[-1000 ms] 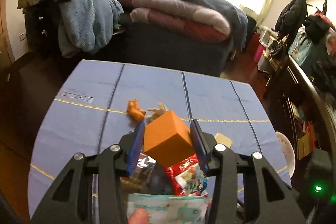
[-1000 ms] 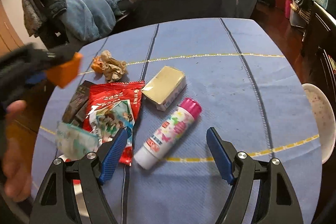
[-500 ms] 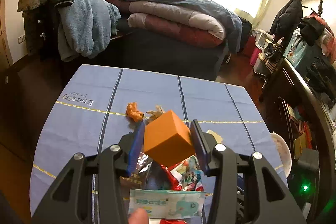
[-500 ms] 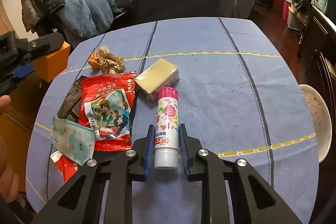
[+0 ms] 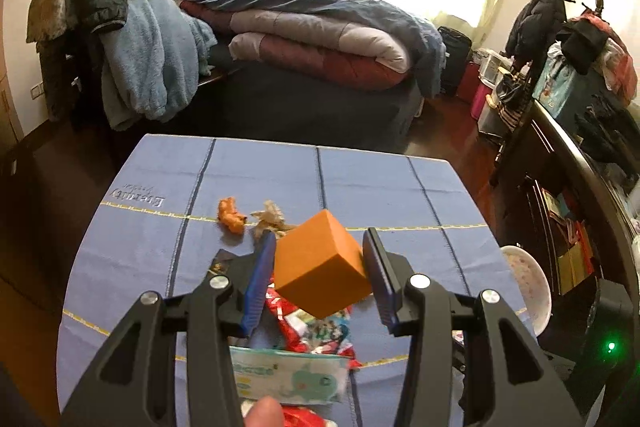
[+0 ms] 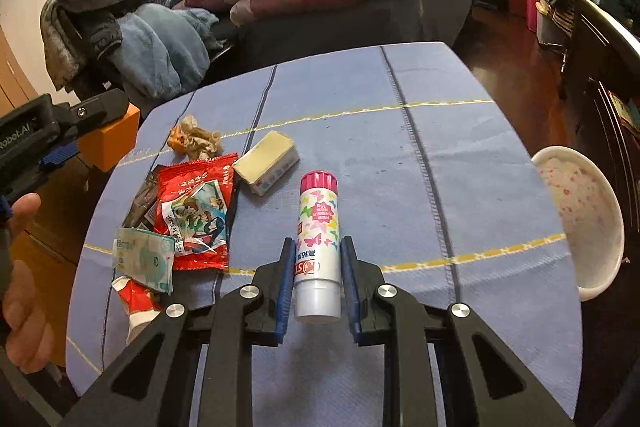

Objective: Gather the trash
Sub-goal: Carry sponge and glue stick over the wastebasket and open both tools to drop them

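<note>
My left gripper (image 5: 320, 267) is shut on an orange block (image 5: 320, 269) and holds it above the table's left side; the block also shows in the right wrist view (image 6: 110, 139). My right gripper (image 6: 316, 263) is shut on a white glue stick with a pink cap (image 6: 318, 231), lifted slightly off the blue cloth. On the cloth lie a red snack wrapper (image 6: 196, 211), a pale wet-wipe packet (image 6: 144, 259), a dark wrapper (image 6: 142, 199), crumpled paper (image 6: 200, 141), an orange scrap (image 5: 231, 215) and a yellowish eraser box (image 6: 268, 163).
The table with the blue cloth (image 6: 440, 167) has a white speckled bowl (image 6: 580, 219) at its right edge. A bed with folded quilts (image 5: 320, 43) stands behind. A chair draped in clothes (image 5: 120, 39) is at back left. A dark shelf (image 5: 568, 227) stands right.
My right gripper moved onto the glue stick, closed on it and raised it. My left gripper rose and drew back with the orange block.
</note>
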The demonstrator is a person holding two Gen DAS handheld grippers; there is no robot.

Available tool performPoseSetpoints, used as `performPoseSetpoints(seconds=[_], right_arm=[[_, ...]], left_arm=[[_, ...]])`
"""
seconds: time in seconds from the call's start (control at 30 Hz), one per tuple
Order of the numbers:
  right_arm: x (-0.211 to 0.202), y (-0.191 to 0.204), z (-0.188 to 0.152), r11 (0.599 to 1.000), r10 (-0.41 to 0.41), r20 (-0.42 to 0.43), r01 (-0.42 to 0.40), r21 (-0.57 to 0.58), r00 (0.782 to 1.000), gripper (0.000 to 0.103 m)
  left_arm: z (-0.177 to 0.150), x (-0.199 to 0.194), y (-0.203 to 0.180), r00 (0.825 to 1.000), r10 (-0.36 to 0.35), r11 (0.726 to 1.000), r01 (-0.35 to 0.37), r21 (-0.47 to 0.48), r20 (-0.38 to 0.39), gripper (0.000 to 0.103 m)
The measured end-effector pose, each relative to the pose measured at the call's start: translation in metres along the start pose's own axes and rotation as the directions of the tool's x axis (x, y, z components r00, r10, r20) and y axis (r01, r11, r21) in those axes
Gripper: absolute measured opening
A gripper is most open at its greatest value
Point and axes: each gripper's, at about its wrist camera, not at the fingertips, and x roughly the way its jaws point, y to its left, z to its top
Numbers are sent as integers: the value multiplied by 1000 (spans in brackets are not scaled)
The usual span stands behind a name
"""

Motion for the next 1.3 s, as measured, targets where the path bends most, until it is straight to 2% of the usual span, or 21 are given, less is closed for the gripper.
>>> performPoseSetpoints(seconds=[0.47,0.8,1.3], right_arm=[[-56,-62,0,994,-1,108,-11,109,994,23],[-85,-125,-6,975,-68,160,32,219,985,23],[-110,-199,-17,932,-174,195,97,350,965,23]], left_arm=[[3,-9,-76,997,-71,992,69,109,12,46],[-7,2,-147,988,-152,967,153,201,-21,46],[-20,24,-229,971,-228,920,240,311,-75,46]])
